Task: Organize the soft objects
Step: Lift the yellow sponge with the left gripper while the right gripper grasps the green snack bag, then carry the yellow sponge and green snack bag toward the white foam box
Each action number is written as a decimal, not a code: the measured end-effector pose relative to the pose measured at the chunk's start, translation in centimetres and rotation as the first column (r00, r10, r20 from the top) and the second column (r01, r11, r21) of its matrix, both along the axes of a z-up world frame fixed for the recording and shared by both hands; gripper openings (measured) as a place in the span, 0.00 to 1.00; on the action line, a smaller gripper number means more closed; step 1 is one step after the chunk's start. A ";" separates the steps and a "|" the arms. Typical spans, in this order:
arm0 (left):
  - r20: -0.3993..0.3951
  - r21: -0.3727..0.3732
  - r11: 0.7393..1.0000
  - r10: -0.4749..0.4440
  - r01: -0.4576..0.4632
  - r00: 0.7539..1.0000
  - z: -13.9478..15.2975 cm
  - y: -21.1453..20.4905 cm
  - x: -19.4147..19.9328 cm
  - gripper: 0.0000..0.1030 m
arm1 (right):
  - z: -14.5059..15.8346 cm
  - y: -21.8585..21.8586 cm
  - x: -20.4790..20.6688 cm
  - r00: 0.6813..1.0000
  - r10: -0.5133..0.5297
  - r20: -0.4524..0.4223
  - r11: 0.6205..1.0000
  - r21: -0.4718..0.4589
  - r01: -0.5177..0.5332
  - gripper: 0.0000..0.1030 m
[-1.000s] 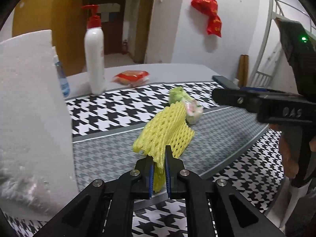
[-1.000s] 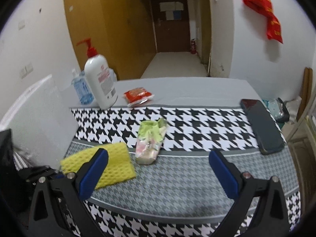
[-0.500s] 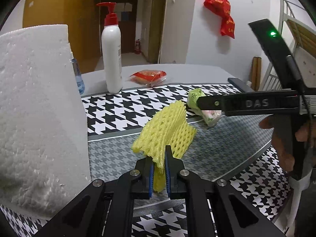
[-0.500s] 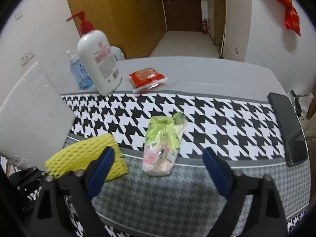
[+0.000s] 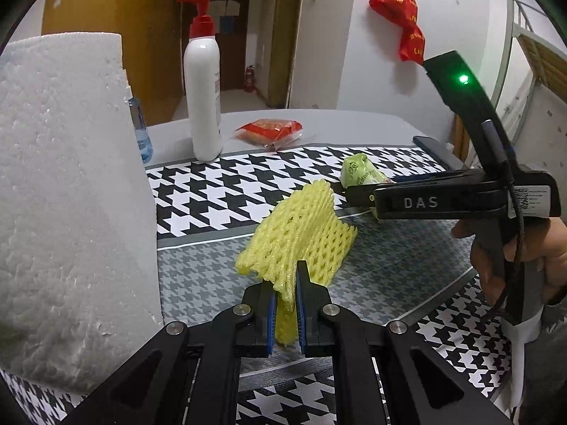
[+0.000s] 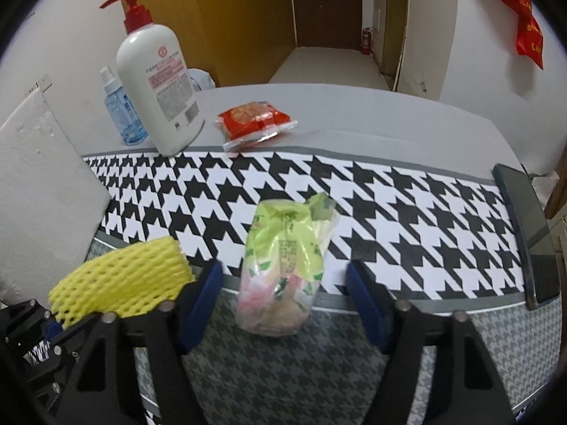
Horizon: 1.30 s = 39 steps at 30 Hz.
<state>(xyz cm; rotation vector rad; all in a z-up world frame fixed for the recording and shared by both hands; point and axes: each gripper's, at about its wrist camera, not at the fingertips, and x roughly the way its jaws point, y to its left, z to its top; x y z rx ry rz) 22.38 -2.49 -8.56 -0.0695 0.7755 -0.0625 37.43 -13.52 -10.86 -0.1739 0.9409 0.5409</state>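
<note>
Left gripper (image 5: 285, 304) is clamped on the yellow foam fruit net (image 5: 301, 237). Right gripper (image 6: 283, 294) has been closing, pads not touching the green plastic snack bag (image 6: 283, 262) lying between them on the houndstooth mat (image 6: 407, 212).

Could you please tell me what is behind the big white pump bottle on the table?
Behind the pump bottle stands a small blue spray bottle, partly covered by it, with the wall beyond. Whatever sits directly behind the pump bottle's body cannot be seen.

The left gripper (image 5: 285, 301) was squeezed shut on something. The right gripper (image 6: 283, 283) had been closing, its blue pads touching nothing.
</note>
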 end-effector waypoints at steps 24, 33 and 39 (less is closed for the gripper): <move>-0.015 -0.042 0.999 -0.017 0.016 1.000 -0.3 0.3 0.2 0.10 | 2.2 -2.3 -2.0 0.996 -0.009 0.087 0.997 0.073 0.002 0.31; 0.007 -0.037 0.999 -0.038 0.038 0.999 0.1 0.0 -0.1 0.10 | 2.6 -2.7 -2.5 0.993 -0.049 0.109 0.997 0.070 0.041 0.31; 0.006 0.005 0.995 -0.104 0.103 0.995 0.1 -1.5 -0.7 0.10 | 3.5 -3.5 -4.8 0.989 -0.087 0.121 0.994 0.082 0.077 0.31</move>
